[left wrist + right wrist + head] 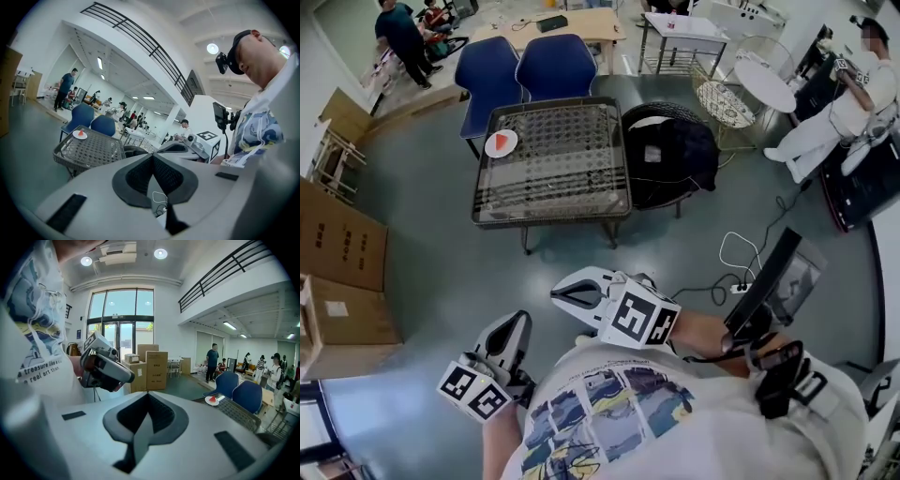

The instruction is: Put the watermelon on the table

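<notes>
A red watermelon slice (500, 142) lies on a small white plate (506, 150) at the left far corner of a low wire-mesh table (553, 202). The slice also shows in the left gripper view as watermelon (81, 133) and in the right gripper view as watermelon (212, 399). My left gripper (518, 320) and right gripper (559, 294) are held close to my body, well short of the table. Both are shut with nothing between their pads. The left gripper (152, 155) points toward the table (89, 149). The right gripper (147, 393) points left of the table (241, 414).
Two blue chairs (528, 67) stand behind the table, and a black round seat with a dark bag (672, 155) is at its right. Cardboard boxes (337, 272) line the left side. White cables (739, 267) lie on the floor. People stand farther off.
</notes>
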Motion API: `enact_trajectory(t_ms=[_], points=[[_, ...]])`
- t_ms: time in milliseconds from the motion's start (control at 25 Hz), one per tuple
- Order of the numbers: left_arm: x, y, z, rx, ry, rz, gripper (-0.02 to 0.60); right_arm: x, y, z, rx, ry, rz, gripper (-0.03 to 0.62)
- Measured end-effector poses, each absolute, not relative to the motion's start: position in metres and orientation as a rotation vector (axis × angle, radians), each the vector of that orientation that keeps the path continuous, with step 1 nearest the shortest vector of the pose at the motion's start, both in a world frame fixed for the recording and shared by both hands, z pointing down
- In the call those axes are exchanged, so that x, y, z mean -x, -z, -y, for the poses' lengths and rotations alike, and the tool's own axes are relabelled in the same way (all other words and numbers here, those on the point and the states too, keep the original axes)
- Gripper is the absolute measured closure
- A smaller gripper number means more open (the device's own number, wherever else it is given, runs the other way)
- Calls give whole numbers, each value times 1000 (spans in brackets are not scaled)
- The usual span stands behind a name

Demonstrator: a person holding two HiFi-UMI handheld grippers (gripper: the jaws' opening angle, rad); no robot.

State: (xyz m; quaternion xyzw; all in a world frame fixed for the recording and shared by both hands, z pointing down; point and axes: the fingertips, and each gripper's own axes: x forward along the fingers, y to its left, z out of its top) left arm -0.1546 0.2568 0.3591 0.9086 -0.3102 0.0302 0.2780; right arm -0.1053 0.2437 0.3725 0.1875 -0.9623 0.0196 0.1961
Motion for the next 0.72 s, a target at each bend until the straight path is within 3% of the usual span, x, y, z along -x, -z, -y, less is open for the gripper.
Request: enact_trajectory(t_ms=[720], points=[[211,-375,-261,-2396,-54,898,572,155,-384,-243,-465,-33,2669,583]])
